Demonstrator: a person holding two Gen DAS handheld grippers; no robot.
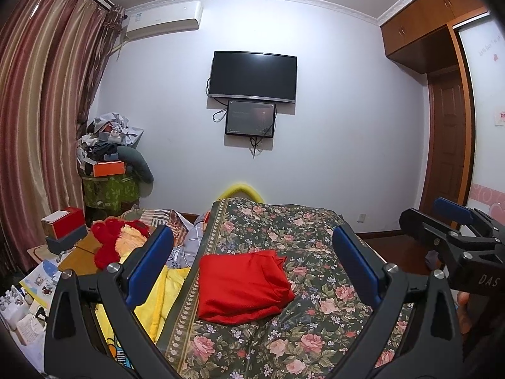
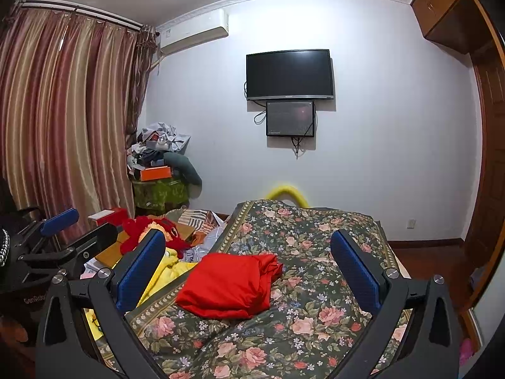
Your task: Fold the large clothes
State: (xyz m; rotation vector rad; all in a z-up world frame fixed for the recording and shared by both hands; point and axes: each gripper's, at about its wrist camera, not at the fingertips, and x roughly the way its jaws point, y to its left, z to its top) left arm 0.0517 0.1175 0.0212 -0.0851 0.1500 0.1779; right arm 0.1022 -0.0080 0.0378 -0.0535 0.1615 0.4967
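Both hand-held grippers, left (image 1: 252,262) and right (image 2: 247,268), spread wide, empty, above bed (image 1: 315,331). Red garment (image 1: 243,284) lies folded on floral bedspread (image 2: 315,300).

A plain bright red folded cloth garment (image 1: 243,285) lies on a dark green bedspread (image 1: 315,240) printed with pink roses and edged by a tan patterned border. Each black plastic tool (image 1: 252,268) carries blue finger pads (image 1: 151,262). Beside the bed, a yellow fleece blanket (image 1: 164,300); long curtains (image 1: 41,110) striped maroon and gold.
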